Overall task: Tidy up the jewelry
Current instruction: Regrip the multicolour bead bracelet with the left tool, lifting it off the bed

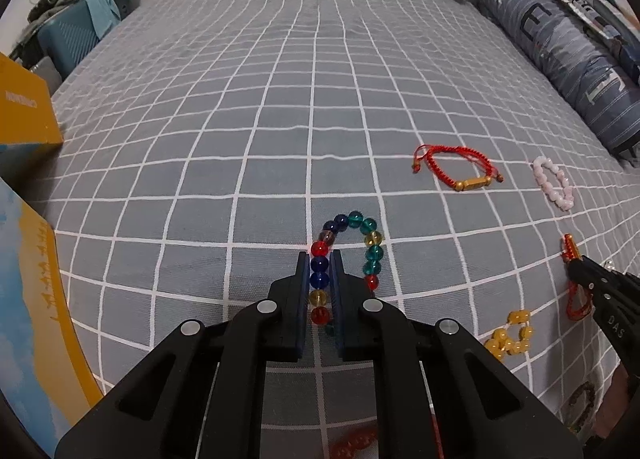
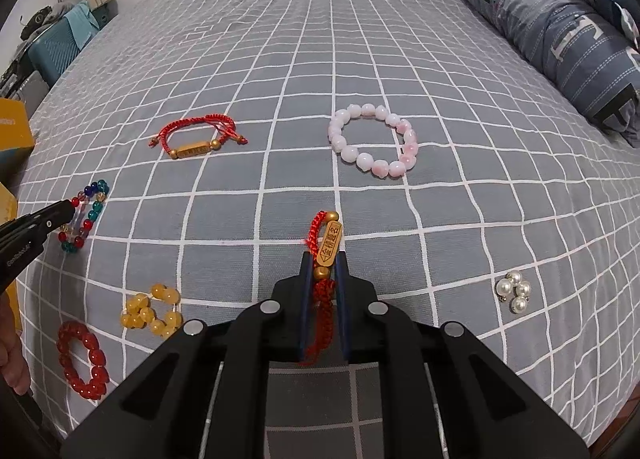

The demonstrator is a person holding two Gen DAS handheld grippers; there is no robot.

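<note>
Clamping a multicolour glass-bead bracelet (image 1: 352, 255), the left gripper (image 1: 320, 259) has its jaws closed on one side of the loop, the rest of it arching out past the fingertips over the checked bedsheet (image 1: 280, 119). Right gripper (image 2: 323, 263) is pinched on a red cord bracelet (image 2: 324, 255) with a gold bar charm; the charm carries raised characters, too small to read. No earlier frame, so only the closed grips are stated.

Landmark: pink-white bead bracelet (image 2: 374, 141), lying flat on the bed.
- Second red cord bracelet with gold bar (image 2: 196, 139): left of it, well apart, flat.
- Held red cord bracelet: below it, toward the camera.
- Pearl cluster (image 2: 514, 291): below and right of it. Clear only in the right wrist view; in the left wrist view just a glint by the other gripper.
- Yellow bead bracelet (image 2: 152, 311) and red bead bracelet (image 2: 82, 359): far down-left of it, near each other, not touching. The red one is only a blur under the gripper body in the left wrist view.
- Rolled blue quilt (image 2: 560, 27) with large letters, word not legible: above and right of it.

Left wrist view only: yellow-and-blue boxes (image 1: 24, 115) at the left edge, mirrored print, unreadable; a dark bead bracelet (image 1: 582, 399) at lower right, blurred.

Writing: "DAS" on the right gripper's body in the left view; "GenRobot.AI" roughly, on the left gripper's body in the right view.

A hand (image 2: 12, 355) shows at the right view's left edge.
</note>
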